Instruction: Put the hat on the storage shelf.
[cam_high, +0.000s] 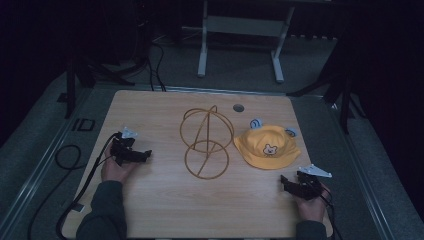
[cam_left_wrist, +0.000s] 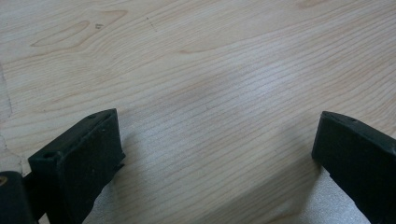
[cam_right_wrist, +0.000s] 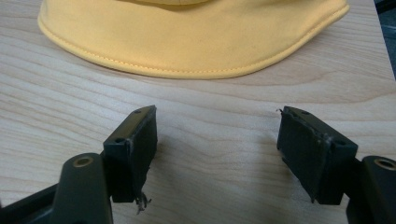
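A yellow bucket hat with a small bear face lies brim-down on the right half of the wooden table. Left of it stands a gold wire hat stand: a ring base with an upright sphere of hoops. My right gripper rests near the table's front right, just short of the hat brim, open with bare wood between its jaws. On the left side, my left gripper lies low over the table, open, pointing toward the stand with nothing between its fingers.
Two small blue-and-white ear pieces show behind the hat. A round cable hole is near the table's far edge. Cables trail off the left side. A white desk frame stands on the floor beyond.
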